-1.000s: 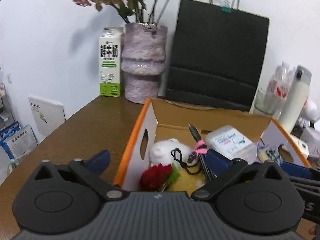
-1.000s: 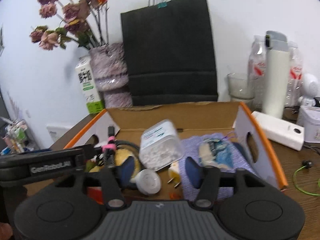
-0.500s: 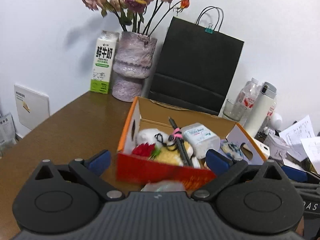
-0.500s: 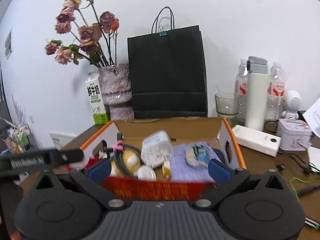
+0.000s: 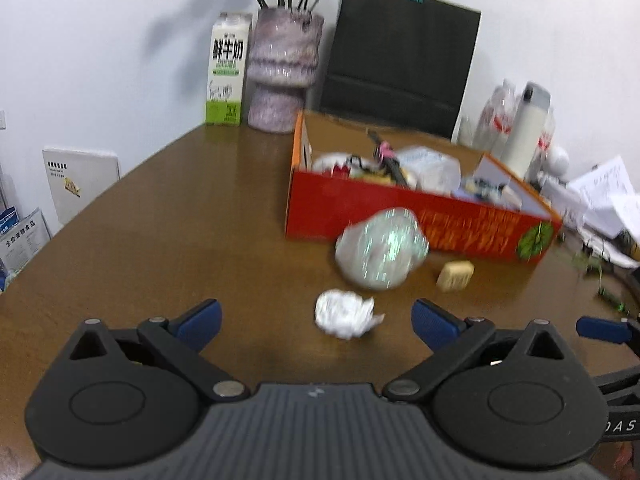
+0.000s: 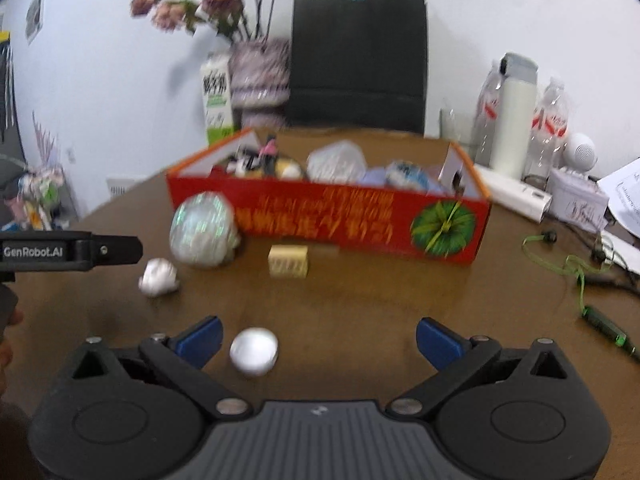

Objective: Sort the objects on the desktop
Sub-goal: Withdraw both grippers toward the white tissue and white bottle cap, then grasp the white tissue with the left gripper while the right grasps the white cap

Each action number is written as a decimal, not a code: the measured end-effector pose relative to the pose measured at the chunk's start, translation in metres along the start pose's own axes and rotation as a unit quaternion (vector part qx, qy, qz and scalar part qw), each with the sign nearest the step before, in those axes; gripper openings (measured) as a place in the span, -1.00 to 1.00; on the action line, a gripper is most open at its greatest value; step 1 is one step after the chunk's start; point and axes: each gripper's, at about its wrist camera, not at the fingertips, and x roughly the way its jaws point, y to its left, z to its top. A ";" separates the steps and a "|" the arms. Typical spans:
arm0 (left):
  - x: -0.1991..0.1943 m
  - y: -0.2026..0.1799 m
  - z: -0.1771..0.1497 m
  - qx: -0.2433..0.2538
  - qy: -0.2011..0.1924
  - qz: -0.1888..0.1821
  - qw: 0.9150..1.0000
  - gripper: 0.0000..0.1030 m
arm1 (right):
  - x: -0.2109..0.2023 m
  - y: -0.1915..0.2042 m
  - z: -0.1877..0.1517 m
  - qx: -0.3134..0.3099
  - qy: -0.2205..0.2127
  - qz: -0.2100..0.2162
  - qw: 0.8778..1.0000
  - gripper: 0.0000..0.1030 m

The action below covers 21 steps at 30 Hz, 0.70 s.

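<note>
On the desk (image 5: 168, 216) a red box (image 5: 416, 216) full of small items stands ahead, with a shiny wrapped ball (image 5: 380, 254) touching its front and a tan block (image 5: 455, 275) just beside. A crumpled white wad (image 5: 344, 314) lies near the left tongs (image 5: 316, 320), spread and empty. A white cap (image 6: 254, 350) sits between the fingers of the right tongs (image 6: 318, 338), also spread, not gripping.

Black ribbed gripper (image 5: 316, 318) bodies w/ blue fingertips (image 6: 200, 334), silver screws, "GenRobot.AI" label
</note>
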 end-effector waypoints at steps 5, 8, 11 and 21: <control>-0.003 -0.003 -0.005 0.021 0.001 -0.004 1.000 1.00 | 0.007 0.007 -0.005 0.006 0.017 0.000 1.000 1.00; 0.002 -0.008 -0.005 0.034 0.004 0.000 0.999 1.00 | 0.010 0.010 -0.006 0.004 0.020 -0.001 1.000 1.00; 0.011 -0.010 -0.003 0.039 0.010 0.006 0.999 1.00 | 0.015 0.012 -0.005 0.007 0.021 -0.004 1.000 0.97; 0.040 -0.021 -0.007 0.054 0.021 0.019 0.998 0.47 | 0.026 0.021 -0.003 0.004 0.013 -0.005 1.000 0.30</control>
